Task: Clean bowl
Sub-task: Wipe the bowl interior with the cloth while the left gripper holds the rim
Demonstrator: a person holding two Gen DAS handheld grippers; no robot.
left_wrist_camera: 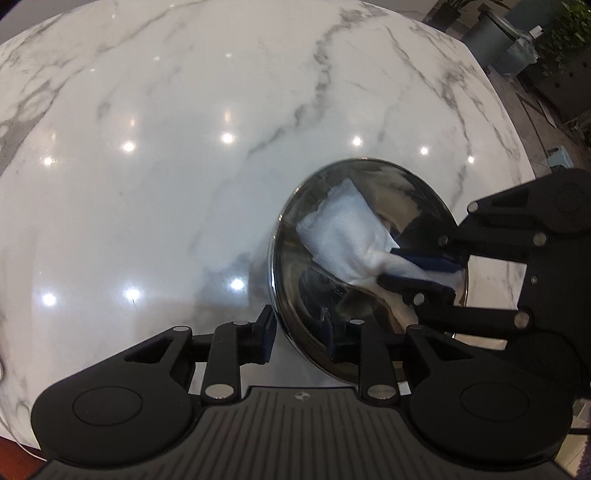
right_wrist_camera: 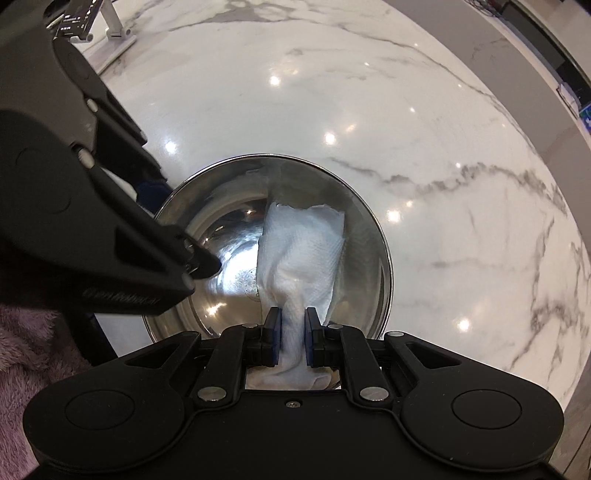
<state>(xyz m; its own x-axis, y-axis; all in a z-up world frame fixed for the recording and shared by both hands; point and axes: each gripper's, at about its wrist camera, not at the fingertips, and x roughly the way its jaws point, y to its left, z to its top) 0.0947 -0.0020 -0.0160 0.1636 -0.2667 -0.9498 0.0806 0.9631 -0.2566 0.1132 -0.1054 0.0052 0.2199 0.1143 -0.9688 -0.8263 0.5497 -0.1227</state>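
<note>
A: Item 1, bowl (left_wrist_camera: 321,295): polished steel, it stood on the white marble table (left_wrist_camera: 147,184). In the left wrist view it sat toward the lower right, its near rim between the fingers of the left gripper (left_wrist_camera: 301,341).

B: Left fingers: 1 blue pad outside the rim, the other inside the bowl, closed on the wall?

A: They straddled the rim at a moderate gap. Whether the pads pressed the wall, I could not tell.

B: Item 2, paper towel (right_wrist_camera: 303,251): white, folded, it lay against the inner wall of the bowl. The right gripper (right_wrist_camera: 293,325) had its fingers narrow, clamped on the bunched end of the towel.

A: The left view showed that grip from the side, with the right gripper (left_wrist_camera: 424,271) reaching over the rim from the right.

B: Only the right wrist view showed the bowl's bottom, a black stand with a screen (right_wrist_camera: 79,18) at the far table edge, and purple fleece fabric (right_wrist_camera: 26,350) at lower left.

A: Only the left view showed a grey bin (left_wrist_camera: 495,40) and green plants (left_wrist_camera: 569,33) beyond the table.
</note>
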